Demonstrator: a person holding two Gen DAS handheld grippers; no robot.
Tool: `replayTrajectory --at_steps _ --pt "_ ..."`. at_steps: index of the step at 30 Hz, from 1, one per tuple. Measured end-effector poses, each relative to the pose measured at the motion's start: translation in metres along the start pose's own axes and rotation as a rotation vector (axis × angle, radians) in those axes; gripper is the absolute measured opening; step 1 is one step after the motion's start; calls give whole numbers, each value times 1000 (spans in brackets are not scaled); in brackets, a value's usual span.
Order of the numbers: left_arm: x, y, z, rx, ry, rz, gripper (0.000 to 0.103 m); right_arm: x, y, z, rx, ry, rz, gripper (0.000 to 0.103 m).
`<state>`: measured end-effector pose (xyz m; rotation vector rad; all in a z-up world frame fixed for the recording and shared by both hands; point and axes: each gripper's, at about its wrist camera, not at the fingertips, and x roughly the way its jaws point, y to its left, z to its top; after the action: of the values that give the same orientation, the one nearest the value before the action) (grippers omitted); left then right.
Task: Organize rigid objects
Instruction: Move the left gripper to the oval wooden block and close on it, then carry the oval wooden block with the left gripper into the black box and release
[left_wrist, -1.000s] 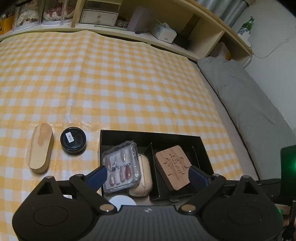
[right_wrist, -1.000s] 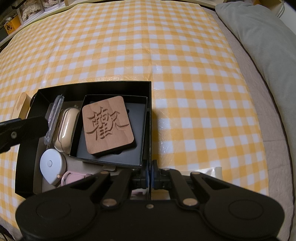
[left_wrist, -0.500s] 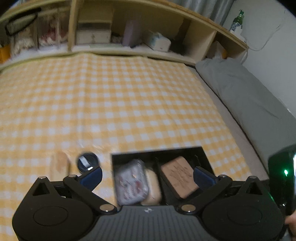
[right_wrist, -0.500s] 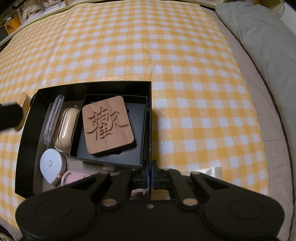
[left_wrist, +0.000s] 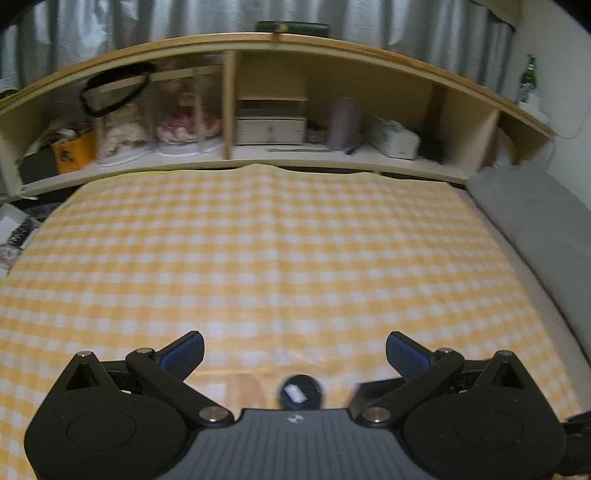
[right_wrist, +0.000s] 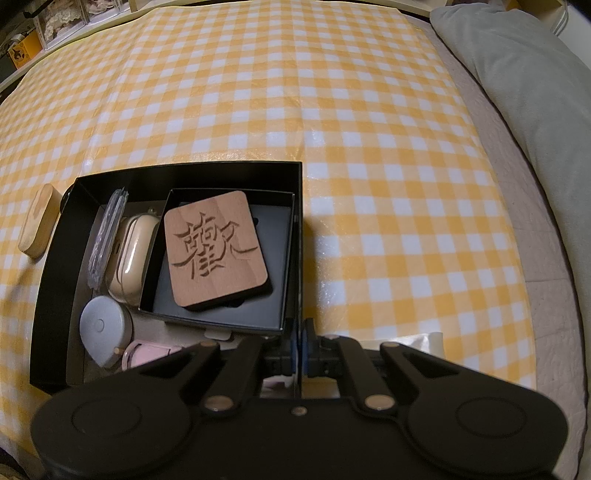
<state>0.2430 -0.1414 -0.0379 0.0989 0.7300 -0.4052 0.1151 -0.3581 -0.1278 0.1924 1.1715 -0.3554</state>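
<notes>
A black box (right_wrist: 55, 254) lies on the yellow checked cloth. In it are a carved wooden coaster (right_wrist: 214, 251) in a smaller black tray, a clear nail case (right_wrist: 107, 236) on edge, a beige case (right_wrist: 127, 254), a white round case (right_wrist: 101, 328) and a pink item (right_wrist: 147, 354). My right gripper (right_wrist: 299, 347) is shut on the box's right wall at its near corner. My left gripper (left_wrist: 295, 350) is open and empty, raised above the cloth. A black round tin (left_wrist: 300, 391) and a blurred wooden block (left_wrist: 243, 389) lie just below it. The block also shows left of the box (right_wrist: 38, 225).
A wooden headboard shelf (left_wrist: 258, 155) with jars, a drawer box and a tissue box runs along the far edge. A grey pillow (right_wrist: 524, 96) lies along the right side. A green bottle (left_wrist: 528, 79) stands at the far right.
My left gripper has lifted and tilted up, away from the box, so its view now shows the shelf and open cloth. The right gripper has not moved.
</notes>
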Motion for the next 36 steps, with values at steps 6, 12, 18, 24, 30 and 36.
replayTrajectory --at_steps 6,12,18,24,30,36 --pt "28 26 -13 -30 34 109 103 0 0 0 -1 0 -1 3" --pt "55 43 -28 -57 107 123 101 1 1 0 0 -1 0 3" --pt "79 46 -41 -48 209 136 68 1 1 0 0 -1 0 3" --pt "91 42 -57 -26 256 110 63 0 0 0 1 -1 1 4" --pt "96 33 -74 16 283 108 43 0 0 0 -1 -1 -1 4" --pt "103 25 -81 -4 295 110 40 0 1 0 -2 0 -1 4"
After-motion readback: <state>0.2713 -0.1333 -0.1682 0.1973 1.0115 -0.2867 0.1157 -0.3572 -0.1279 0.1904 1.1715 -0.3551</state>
